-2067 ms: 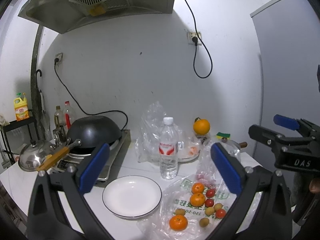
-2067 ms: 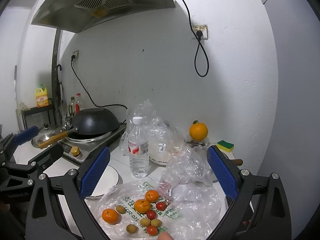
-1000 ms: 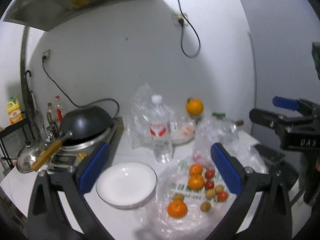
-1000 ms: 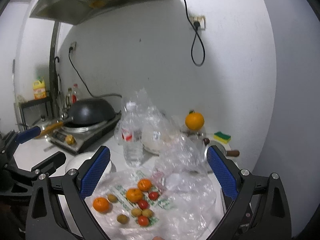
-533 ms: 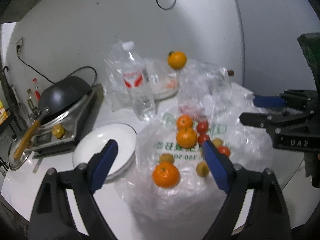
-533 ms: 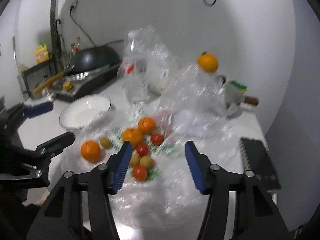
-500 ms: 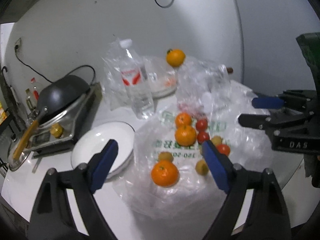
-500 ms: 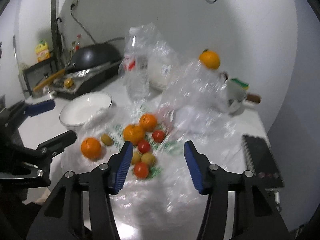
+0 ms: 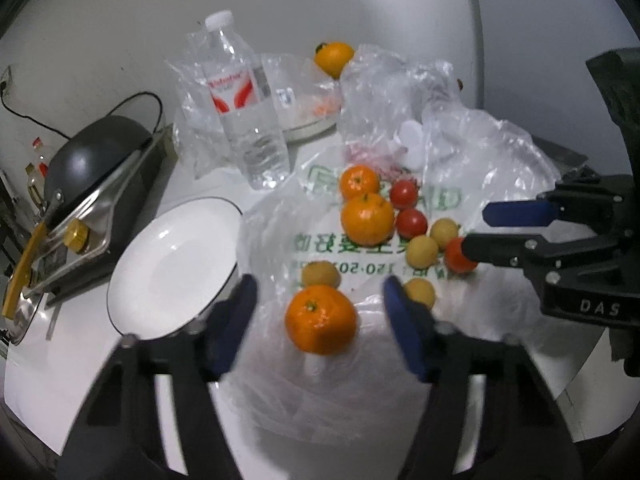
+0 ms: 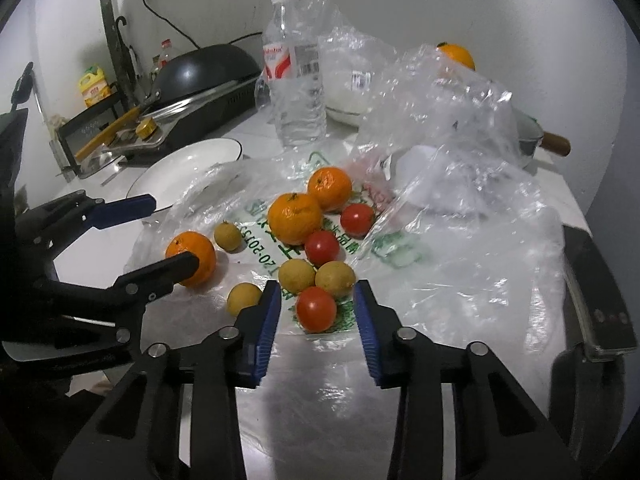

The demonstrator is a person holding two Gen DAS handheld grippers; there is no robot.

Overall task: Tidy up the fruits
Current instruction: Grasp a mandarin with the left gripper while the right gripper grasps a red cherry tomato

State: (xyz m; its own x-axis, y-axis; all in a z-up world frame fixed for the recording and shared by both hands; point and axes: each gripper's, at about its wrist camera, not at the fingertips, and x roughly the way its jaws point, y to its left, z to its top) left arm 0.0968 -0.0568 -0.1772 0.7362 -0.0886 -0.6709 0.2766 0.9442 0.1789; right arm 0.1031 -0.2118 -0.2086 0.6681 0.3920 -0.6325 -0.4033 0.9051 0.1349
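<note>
Mandarins, red cherry tomatoes and small yellow-brown fruits lie on a flattened plastic bag (image 9: pixel 320 240). A white plate (image 9: pixel 172 264) sits to the bag's left. My left gripper (image 9: pixel 320 292) is low over the bag with its jaws closing. The nearest mandarin (image 9: pixel 320 318) lies between its fingers, with gaps on both sides. My right gripper (image 10: pixel 317 292) is also closing, with the nearest tomato (image 10: pixel 316 308) between its pads and untouched. The right wrist view shows the left gripper (image 10: pixel 172 230) around that mandarin (image 10: pixel 192 258). The left wrist view shows the right gripper (image 9: pixel 476 230) coming in from the right.
A water bottle (image 9: pixel 244 104) and crumpled clear bags (image 10: pixel 440 92) stand behind the fruit. A black wok (image 9: pixel 92 160) on a cooker is at the left. An orange (image 9: pixel 334 56) sits at the back wall. A phone (image 10: pixel 596 288) lies at the counter's right edge.
Both grippers have dropped and tilted down towards the fruit. Their jaws have narrowed from wide apart, the left around the nearest mandarin, the right around the nearest tomato.
</note>
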